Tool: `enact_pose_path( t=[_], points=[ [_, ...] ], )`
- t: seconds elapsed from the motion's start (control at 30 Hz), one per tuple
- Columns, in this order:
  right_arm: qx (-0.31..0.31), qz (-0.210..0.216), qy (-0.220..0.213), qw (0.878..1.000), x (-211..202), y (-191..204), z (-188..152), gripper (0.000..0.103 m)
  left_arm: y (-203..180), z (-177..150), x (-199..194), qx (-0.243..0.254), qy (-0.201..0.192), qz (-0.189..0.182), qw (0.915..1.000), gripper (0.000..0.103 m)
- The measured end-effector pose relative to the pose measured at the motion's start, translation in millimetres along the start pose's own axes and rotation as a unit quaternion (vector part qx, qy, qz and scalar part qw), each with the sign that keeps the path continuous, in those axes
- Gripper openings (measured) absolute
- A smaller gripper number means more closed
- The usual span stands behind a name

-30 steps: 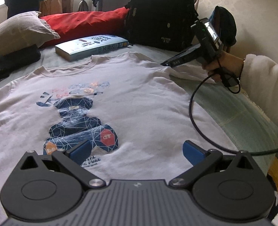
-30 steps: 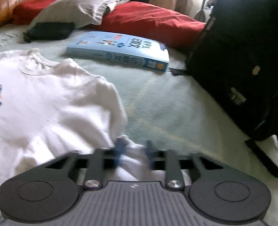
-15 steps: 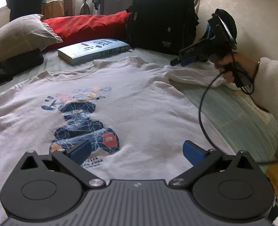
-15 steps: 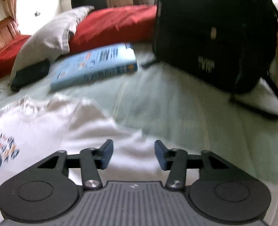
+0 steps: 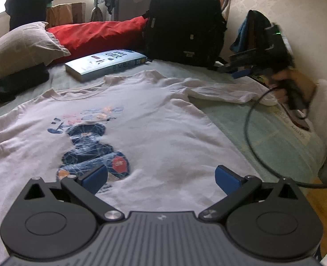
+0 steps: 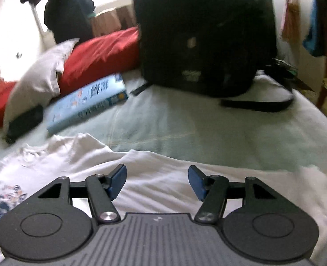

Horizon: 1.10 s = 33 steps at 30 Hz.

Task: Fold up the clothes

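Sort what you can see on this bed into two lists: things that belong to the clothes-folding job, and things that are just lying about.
Part of the job:
- white T-shirt, spread flat, print up
- left gripper, open, empty
- right gripper, jaws just opened, nothing between them

Just lying about:
- blue book
- black backpack
- grey pillow
- red cushion
- black pouch
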State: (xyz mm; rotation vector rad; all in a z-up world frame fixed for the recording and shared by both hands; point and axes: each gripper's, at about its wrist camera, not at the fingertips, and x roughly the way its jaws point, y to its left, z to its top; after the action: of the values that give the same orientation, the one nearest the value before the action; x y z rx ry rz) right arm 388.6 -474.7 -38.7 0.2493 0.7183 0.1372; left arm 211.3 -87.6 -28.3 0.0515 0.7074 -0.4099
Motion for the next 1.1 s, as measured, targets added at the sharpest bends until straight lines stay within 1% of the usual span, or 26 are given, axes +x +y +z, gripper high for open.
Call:
enact_pose_path(
  t=[0.1, 0.2, 0.3, 0.37, 0.47, 0.57, 0.6, 0.7, 0.87, 0.97, 1.03, 1.07, 1.1],
  points=[
    [0.036, -0.004, 0.003, 0.999, -34, -29, -10, 0.067, -12, -1, -5, 0.017, -0.003, -0.013, 0.9998, 0.102],
    [0.09, -0.009, 0.017, 0.996, -54, -62, -24, 0.069, -20, -2, -10, 0.028, -0.007, -0.02, 0.9994, 0.102],
    [0.151, 0.003, 0.032, 0.988, -62, -88, -46, 0.069, -23, -3, -13, 0.031, -0.007, -0.025, 0.9992, 0.102],
    [0.182, 0.012, 0.035, 0.983, -63, -102, -62, 0.073, -24, -4, -13, 0.031, -0.005, -0.025, 0.9992, 0.102],
    [0.212, -0.002, 0.045, 0.976, -53, -117, -77, 0.074, -25, -5, -11, 0.03, 0.0, -0.022, 0.9993, 0.102],
    [0.24, 0.012, 0.017, 0.971, -47, -129, -77, 0.074, -25, -5, -9, 0.03, 0.004, -0.018, 0.9994, 0.102],
    [0.247, 0.011, 0.006, 0.969, -46, -133, -75, 0.074, -25, -5, -8, 0.03, 0.006, -0.017, 0.9994, 0.102],
    [0.267, -0.006, -0.021, 0.964, -39, -146, -71, 0.074, -26, -6, -4, 0.032, 0.012, -0.012, 0.9993, 0.102],
    [0.273, -0.023, -0.057, 0.96, -30, -164, -59, 0.073, -27, -6, 4, 0.034, 0.02, -0.009, 0.9992, 0.102],
    [0.263, -0.038, -0.063, 0.962, -21, -170, -51, 0.066, -27, -6, 5, 0.036, 0.023, -0.009, 0.9991, 0.102],
    [0.255, -0.049, -0.063, 0.964, -18, -172, -47, 0.057, -27, -7, 5, 0.036, 0.024, -0.01, 0.999, 0.102],
    [0.249, -0.061, -0.063, 0.965, -18, -172, -46, 0.04, -27, -8, 5, 0.036, 0.025, -0.01, 0.999, 0.102],
    [0.241, -0.075, -0.062, 0.966, -19, -171, -45, 0.015, -27, -8, 4, 0.035, 0.025, -0.01, 0.999, 0.102]
  ],
)
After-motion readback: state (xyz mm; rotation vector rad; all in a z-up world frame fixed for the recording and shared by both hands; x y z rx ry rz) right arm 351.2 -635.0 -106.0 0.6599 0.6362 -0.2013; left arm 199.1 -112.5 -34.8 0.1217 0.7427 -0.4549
